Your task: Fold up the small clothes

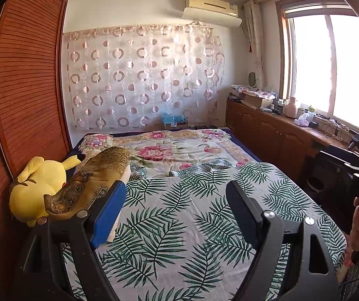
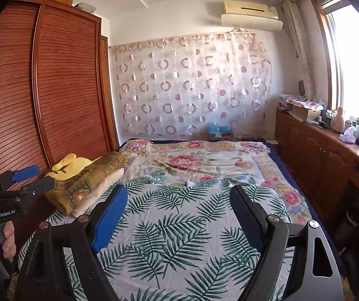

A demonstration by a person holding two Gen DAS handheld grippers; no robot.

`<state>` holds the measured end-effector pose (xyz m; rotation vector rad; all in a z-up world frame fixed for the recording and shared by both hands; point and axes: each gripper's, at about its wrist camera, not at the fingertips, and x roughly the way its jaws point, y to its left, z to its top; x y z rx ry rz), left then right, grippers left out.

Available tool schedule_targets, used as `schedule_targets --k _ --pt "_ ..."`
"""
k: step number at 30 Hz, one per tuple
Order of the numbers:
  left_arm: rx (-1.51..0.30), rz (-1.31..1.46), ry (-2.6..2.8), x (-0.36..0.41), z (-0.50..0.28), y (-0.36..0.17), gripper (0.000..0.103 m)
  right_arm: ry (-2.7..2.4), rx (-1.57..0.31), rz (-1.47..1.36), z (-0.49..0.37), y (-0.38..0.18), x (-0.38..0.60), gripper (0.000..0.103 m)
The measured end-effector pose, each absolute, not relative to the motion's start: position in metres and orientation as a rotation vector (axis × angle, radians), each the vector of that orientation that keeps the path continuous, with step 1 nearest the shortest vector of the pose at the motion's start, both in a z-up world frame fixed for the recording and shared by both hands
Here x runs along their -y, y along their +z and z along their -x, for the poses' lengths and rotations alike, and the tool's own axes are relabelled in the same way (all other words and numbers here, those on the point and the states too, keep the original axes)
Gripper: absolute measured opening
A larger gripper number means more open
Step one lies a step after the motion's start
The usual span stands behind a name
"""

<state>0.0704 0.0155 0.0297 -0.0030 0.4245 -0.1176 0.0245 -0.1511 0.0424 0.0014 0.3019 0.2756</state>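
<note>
While both grippers hang over the bed, left gripper and right gripper each have jaws wide apart, nothing between them.

No small garment shows plainly on the palm-leaf sheet. Likeliest candidate, as a guess: the gold patterned cloth, lying left of both grippers on a white pillow, against a yellow plush. Its long axis runs away toward the far wall. The left gripper is nearer, just beside it.

Sheet lies soft and rumpled where it meets the floral blanket. Slatted wardrobe on the left; window and low cabinets on the right.
</note>
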Motion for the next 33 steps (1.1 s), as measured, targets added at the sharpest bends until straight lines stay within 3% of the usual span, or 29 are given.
schedule_targets --k 33 --pt "-0.412 0.016 -0.096 -0.016 -0.063 0.04 0.082 0.29 -0.299 -0.001 -0.029 0.043 0.169 0.085"
